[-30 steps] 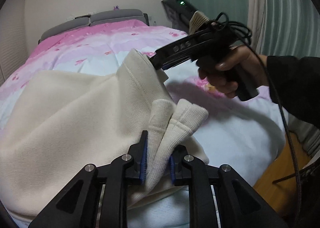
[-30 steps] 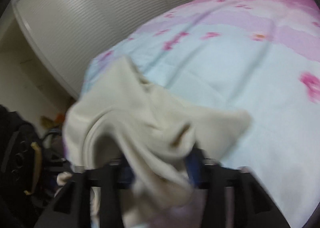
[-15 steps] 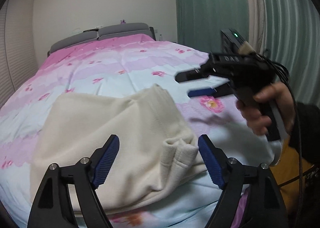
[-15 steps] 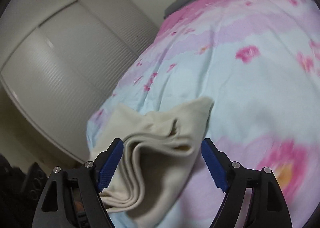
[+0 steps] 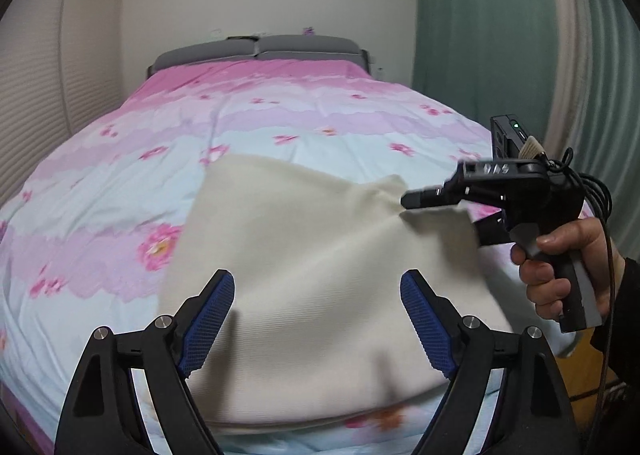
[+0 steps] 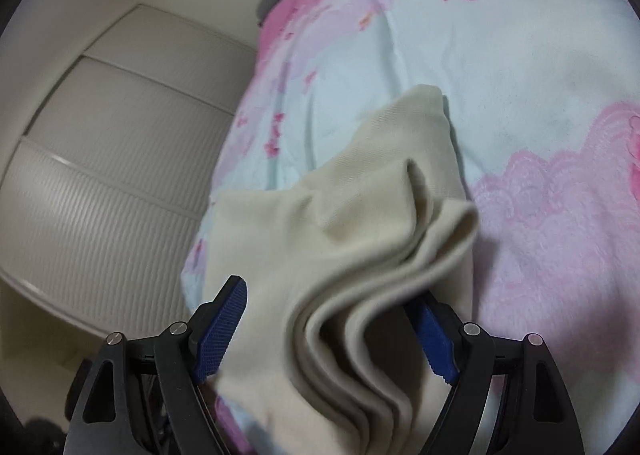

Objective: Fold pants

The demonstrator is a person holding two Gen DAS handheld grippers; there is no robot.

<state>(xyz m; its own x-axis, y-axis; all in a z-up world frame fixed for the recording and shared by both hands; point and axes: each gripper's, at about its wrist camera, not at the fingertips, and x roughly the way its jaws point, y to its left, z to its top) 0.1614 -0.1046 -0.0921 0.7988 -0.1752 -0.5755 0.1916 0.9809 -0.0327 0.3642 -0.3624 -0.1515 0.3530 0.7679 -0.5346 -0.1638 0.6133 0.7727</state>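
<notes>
Cream pants [image 5: 320,255] lie folded near the foot edge of the bed [image 5: 120,183], left gripper [image 5: 316,319] spread wide above them after opening, right gripper [image 6: 332,331] closing around the layered corner, pads not yet pressing.

Pants [image 5: 320,275] flat on bed [image 5: 120,191], near its foot edge. Headboard [image 5: 260,51] behind, curtain [image 5: 480,35] right, closet doors [image 6: 100,183] left. Right gripper [image 5: 436,211] at pants' right corner, left gripper [image 5: 316,323] before pants.
</notes>
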